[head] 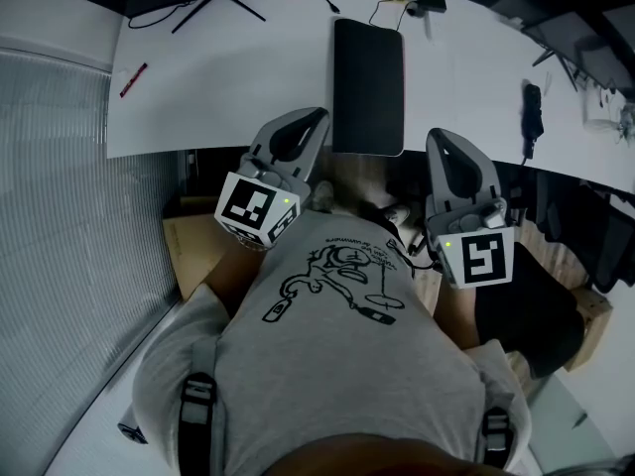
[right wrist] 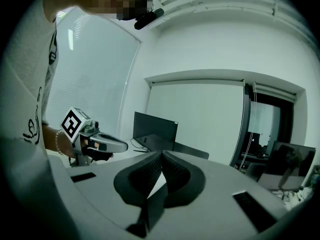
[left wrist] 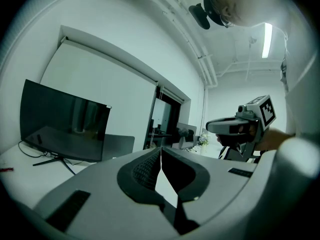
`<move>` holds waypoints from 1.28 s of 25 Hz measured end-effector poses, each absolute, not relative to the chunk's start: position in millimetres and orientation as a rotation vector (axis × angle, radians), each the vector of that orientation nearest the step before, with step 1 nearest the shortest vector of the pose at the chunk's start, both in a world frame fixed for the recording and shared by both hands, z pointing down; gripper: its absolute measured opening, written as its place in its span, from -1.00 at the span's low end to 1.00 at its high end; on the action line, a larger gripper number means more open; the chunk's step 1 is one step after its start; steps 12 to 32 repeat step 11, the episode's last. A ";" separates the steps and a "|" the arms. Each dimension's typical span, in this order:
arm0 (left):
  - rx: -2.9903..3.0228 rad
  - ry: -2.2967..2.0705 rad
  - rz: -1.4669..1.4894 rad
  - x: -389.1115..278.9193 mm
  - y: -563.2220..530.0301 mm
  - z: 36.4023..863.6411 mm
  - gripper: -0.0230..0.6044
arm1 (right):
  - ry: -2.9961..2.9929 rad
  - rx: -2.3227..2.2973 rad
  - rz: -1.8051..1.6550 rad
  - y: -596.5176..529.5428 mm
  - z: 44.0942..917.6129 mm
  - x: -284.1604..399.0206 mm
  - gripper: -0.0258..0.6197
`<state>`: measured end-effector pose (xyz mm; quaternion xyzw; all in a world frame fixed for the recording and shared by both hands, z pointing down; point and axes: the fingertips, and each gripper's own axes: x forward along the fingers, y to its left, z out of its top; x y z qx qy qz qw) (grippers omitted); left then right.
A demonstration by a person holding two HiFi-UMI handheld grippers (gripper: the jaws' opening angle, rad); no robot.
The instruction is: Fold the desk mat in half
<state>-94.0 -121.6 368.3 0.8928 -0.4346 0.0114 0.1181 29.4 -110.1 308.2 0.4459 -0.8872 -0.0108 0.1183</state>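
The desk mat (head: 368, 87) is a dark rectangle lying flat on the white table (head: 228, 97), its near end at the table's front edge. I hold both grippers close to my chest, short of that edge, one on each side of the mat's near end. My left gripper (head: 303, 122) is shut with nothing in it; its jaws meet in the left gripper view (left wrist: 161, 151). The right gripper (head: 444, 142) is also shut and holds nothing (right wrist: 161, 156). Neither touches the mat. Each gripper shows in the other's view: the right gripper (left wrist: 240, 126) and the left gripper (right wrist: 97, 144).
A monitor (left wrist: 62, 121) stands at the table's far left on a splayed stand (head: 213, 8). A red pen (head: 133, 79) lies at the left. Cables and a black device (head: 533, 112) sit at the right. A cardboard box (head: 189, 251) is below the table edge.
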 end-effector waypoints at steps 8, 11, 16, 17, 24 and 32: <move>2.600 -1.291 0.036 -97.4 -120.1 365.3 -0.85 | -2.594 1.303 -0.033 -108.1 309.1 30.0 -0.90; 2.601 -1.293 0.032 -98.0 -117.7 363.5 -0.85 | -2.595 1.308 -0.039 -106.4 307.5 30.7 -0.90; 2.601 -1.293 0.032 -98.0 -117.7 363.5 -0.85 | -2.595 1.308 -0.039 -106.4 307.5 30.7 -0.90; 2.601 -1.293 0.032 -98.0 -117.7 363.5 -0.85 | -2.595 1.308 -0.039 -106.4 307.5 30.7 -0.90; 2.601 -1.293 0.032 -98.0 -117.7 363.5 -0.85 | -2.595 1.308 -0.039 -106.4 307.5 30.7 -0.90; 2.601 -1.293 0.032 -98.0 -117.7 363.5 -0.85 | -2.595 1.308 -0.039 -106.4 307.5 30.7 -0.90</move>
